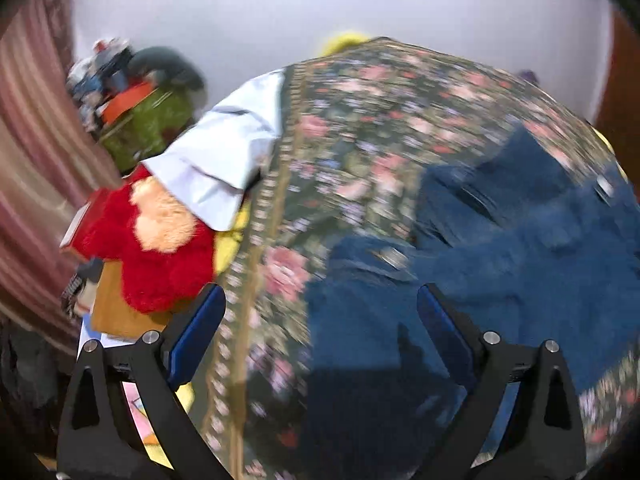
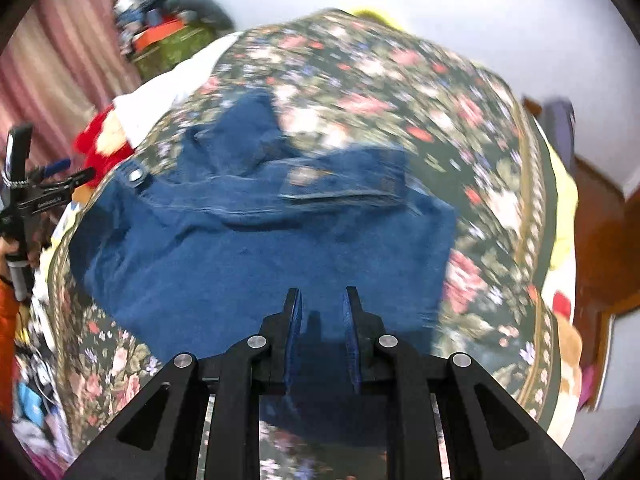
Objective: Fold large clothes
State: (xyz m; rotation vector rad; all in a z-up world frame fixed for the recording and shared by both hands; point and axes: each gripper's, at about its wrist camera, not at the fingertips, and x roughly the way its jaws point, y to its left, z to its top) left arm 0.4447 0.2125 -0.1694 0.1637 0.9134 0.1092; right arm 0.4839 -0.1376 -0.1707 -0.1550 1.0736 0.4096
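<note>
Denim garment (image 2: 256, 248) lies spread on the floral bedspread (image 2: 460, 92) so it can be folded, with the left gripper (image 1: 320, 320) released wide above it and the right gripper (image 2: 322, 320) clenched nearly shut, seemingly empty.

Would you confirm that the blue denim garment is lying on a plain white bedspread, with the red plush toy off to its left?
Not quite: the bedspread is dark with a pink floral print, not plain white, as the right wrist view shows. The blue denim garment does lie on it, with the red plush toy off to its left.
</note>
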